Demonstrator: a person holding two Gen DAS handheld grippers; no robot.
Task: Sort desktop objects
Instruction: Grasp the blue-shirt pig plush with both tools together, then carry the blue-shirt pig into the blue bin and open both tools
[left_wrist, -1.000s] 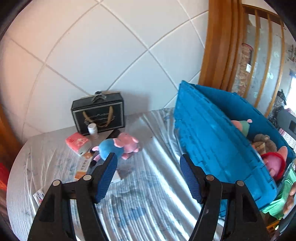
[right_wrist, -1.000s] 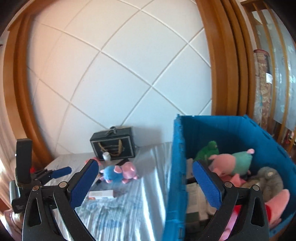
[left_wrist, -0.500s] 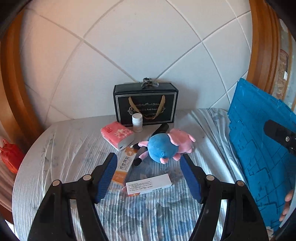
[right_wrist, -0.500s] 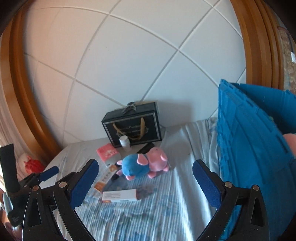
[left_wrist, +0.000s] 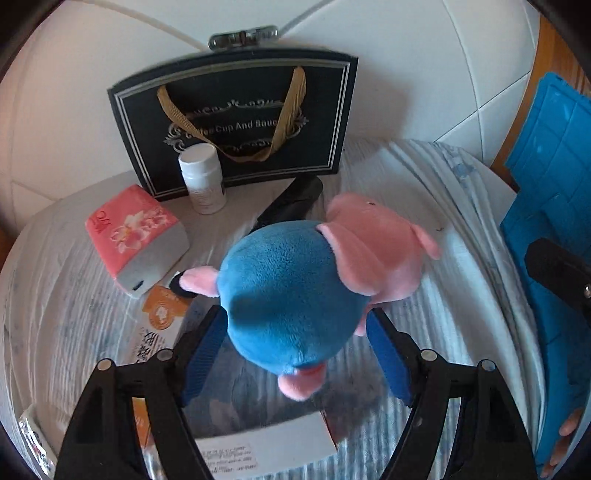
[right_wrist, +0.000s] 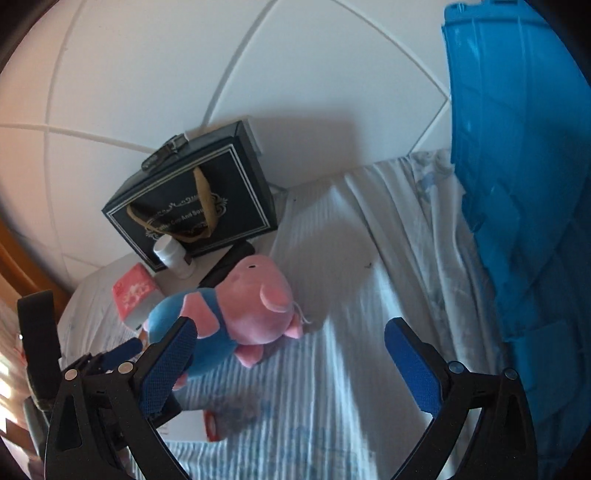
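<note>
A pig plush (left_wrist: 295, 295) with a blue body and pink head lies on the striped tablecloth. My left gripper (left_wrist: 295, 354) is open, with its blue pads either side of the plush's blue body; I cannot tell if they touch it. In the right wrist view the plush (right_wrist: 236, 317) sits left of centre, and my right gripper (right_wrist: 291, 365) is open and empty over the cloth to its right. The left gripper's finger (right_wrist: 122, 350) shows beside the plush there. The blue crate (right_wrist: 524, 203) stands at the right.
A black gift box (left_wrist: 236, 118) stands against the white wall. A white pill bottle (left_wrist: 202, 177), a pink tissue pack (left_wrist: 136, 240), an orange box (left_wrist: 159, 325), a black flat object (left_wrist: 291, 203) and a white carton (left_wrist: 266, 446) lie around the plush.
The left gripper has moved forward and down so that its fingers flank the plush. The right gripper has swung left, away from the crate, and closer to the table.
</note>
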